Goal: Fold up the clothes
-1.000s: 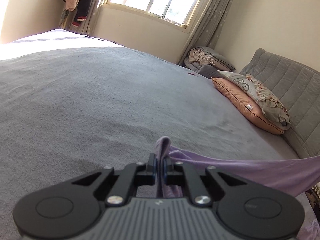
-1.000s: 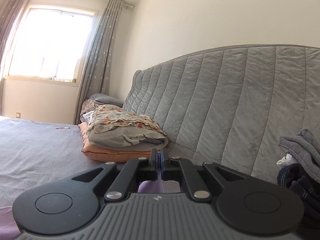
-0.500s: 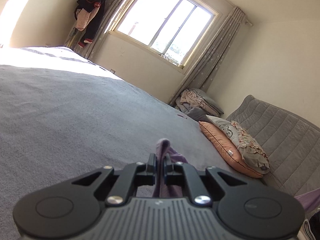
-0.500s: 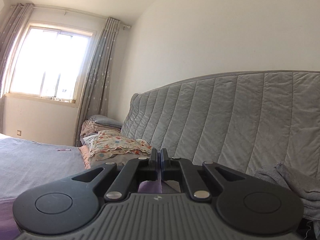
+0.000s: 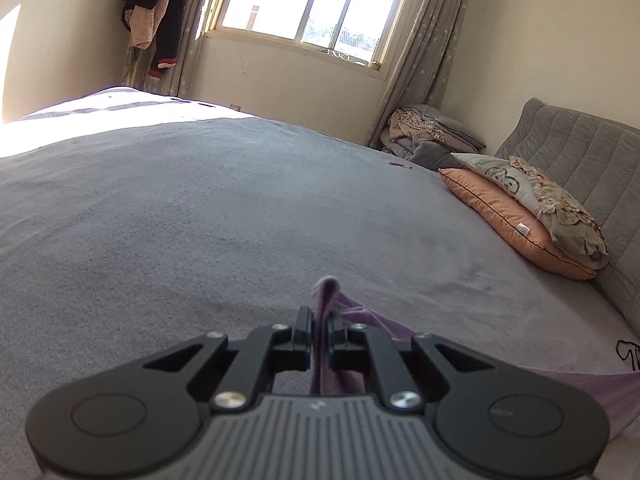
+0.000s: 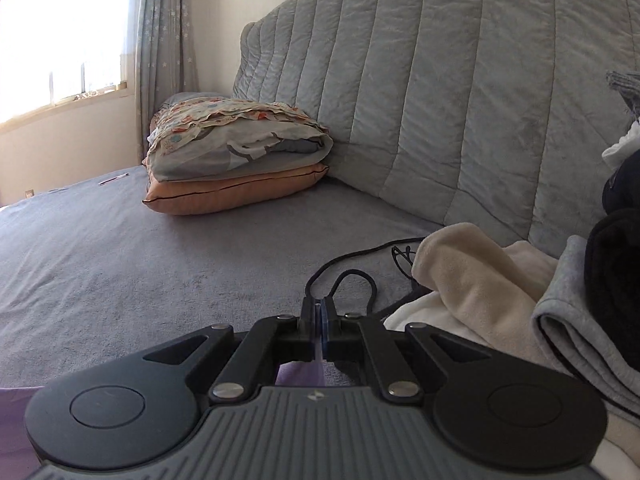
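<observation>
Two grippers, one purple garment. Left gripper [image 5: 319, 334]: fingers clamped on a bunched fold of the purple garment [image 5: 560, 384], which trails off to the lower right of the frame. Right gripper [image 6: 319, 322]: fingers pinched on a thin purple edge, cloth visible below the jaws.

Surface: grey bedspread [image 5: 200, 208]. Two stacked pillows [image 6: 236, 168] at mid-frame against the quilted grey headboard [image 6: 460, 92].

Left view only: window [image 5: 316, 4], hanging clothes at upper left. Right view only: black cord [image 6: 352, 276], heap of cream, grey and dark clothes [image 6: 520, 300] at right.
</observation>
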The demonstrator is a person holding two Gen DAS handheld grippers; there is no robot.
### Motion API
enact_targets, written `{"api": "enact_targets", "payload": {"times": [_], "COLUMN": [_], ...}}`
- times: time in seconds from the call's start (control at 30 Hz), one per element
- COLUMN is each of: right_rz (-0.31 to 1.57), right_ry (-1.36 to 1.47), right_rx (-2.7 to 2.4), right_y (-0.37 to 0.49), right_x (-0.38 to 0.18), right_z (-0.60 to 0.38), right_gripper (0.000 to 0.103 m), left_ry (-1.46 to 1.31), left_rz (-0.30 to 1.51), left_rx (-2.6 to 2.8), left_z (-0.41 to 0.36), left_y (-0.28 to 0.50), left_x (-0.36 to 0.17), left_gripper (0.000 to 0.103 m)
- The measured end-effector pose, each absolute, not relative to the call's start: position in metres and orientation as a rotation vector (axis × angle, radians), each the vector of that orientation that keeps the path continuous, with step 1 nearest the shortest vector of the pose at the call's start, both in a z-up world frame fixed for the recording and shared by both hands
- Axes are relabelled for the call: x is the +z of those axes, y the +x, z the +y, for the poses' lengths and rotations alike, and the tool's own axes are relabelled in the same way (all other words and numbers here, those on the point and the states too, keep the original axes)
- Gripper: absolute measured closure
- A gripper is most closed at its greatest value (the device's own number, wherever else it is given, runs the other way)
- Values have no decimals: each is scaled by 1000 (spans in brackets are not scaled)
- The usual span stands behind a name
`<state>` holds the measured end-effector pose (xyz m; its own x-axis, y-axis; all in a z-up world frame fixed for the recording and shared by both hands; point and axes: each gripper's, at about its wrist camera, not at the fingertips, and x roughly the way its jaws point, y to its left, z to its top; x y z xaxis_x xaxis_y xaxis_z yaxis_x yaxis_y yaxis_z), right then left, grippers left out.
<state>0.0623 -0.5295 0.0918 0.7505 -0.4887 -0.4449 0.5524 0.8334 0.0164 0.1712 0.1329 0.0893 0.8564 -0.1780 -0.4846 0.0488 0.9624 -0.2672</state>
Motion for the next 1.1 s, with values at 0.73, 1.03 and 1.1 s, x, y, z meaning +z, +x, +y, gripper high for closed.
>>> {"api": "enact_targets", "payload": {"times": [0.73, 1.03, 1.1], "right_rz": [544, 750, 738], "right_ry": [111, 344, 374], "right_rx": [-578, -490, -469], "right_y": [131, 108, 104], "right_x": [64, 36, 31], "right_z": [-541, -565, -563], "right_gripper": [81, 82, 82], "left_ry": [-406, -489, -485], "left_rz": [667, 655, 659], "left_rx": [32, 77, 74], "left_z": [150, 182, 184], "left_y": [209, 189, 174], "left_x": [31, 58, 66], "left_gripper": [95, 61, 55]}}
